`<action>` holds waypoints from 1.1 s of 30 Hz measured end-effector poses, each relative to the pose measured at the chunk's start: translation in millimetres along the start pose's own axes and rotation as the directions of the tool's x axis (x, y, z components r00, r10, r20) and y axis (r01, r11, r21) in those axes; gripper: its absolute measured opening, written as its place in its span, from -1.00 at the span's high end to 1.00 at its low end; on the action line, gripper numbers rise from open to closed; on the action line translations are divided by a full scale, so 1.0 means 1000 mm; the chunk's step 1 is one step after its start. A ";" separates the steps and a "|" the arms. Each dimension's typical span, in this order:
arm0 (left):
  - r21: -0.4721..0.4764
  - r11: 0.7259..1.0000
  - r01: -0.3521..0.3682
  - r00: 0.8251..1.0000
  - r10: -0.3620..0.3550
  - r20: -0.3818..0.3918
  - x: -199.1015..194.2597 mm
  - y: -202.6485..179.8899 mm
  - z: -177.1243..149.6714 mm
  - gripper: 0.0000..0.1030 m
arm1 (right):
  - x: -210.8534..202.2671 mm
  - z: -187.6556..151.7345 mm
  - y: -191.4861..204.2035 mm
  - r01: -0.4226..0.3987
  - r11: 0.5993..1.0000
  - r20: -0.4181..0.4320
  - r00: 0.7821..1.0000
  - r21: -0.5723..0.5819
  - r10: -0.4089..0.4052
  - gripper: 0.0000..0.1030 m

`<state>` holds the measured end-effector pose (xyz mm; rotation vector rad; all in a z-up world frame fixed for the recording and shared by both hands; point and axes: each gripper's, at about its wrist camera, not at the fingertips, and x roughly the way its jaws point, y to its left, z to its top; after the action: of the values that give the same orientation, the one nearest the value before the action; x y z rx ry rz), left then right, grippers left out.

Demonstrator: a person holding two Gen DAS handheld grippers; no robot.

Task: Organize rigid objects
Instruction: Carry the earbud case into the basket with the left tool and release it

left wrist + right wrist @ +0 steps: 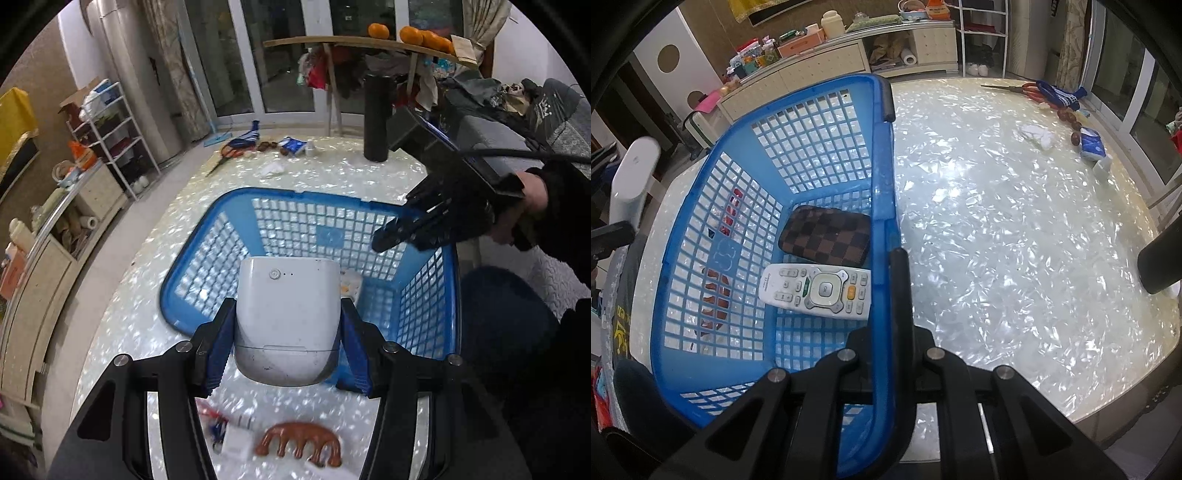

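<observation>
My left gripper point(287, 328) is shut on a white rounded device point(287, 317) with a power button, held above the near rim of the blue plastic basket point(448, 295). My right gripper point(892, 273) is shut on the basket's rim point(884, 206); it also shows in the left wrist view point(391, 232) at the basket's right edge. Inside the basket lie a white remote control point(816, 290) and a brown checkered wallet point(825, 242). The white device shows at the left in the right wrist view point(633, 177).
A brown wooden comb-shaped massager point(301, 443) and small packets point(231, 430) lie on the pearly table point(1015, 240) below my left gripper. A black bottle point(376, 116), scissors point(231, 151), tissue pack point(1091, 144) and crumpled tissue point(1038, 134) stand farther off.
</observation>
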<state>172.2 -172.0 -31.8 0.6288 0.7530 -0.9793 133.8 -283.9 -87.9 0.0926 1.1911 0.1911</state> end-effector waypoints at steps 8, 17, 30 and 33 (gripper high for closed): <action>0.003 0.999 0.038 0.999 -0.038 -0.027 0.042 0.000 0.022 -0.14 | 0.001 -0.001 -0.002 -0.022 1.000 0.007 1.000 0.009 0.022 0.85; 0.032 0.999 0.031 0.993 -0.027 -0.118 0.083 0.003 0.021 -0.14 | -0.001 -0.003 -0.003 -0.034 0.999 0.013 0.999 0.011 0.033 0.85; 0.058 0.998 0.012 0.976 0.001 -0.216 0.123 0.007 0.016 -0.14 | 0.002 -0.003 -0.004 -0.035 0.999 0.007 0.999 0.018 0.035 0.85; 0.070 0.997 0.015 0.969 0.003 -0.247 0.130 0.006 0.015 -0.14 | 0.002 -0.002 -0.004 -0.036 0.999 0.007 0.999 0.018 0.035 0.85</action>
<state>227.7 -245.0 -126.0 0.8216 0.9426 -0.9470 132.7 -287.2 -91.2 0.1305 1.1857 0.2109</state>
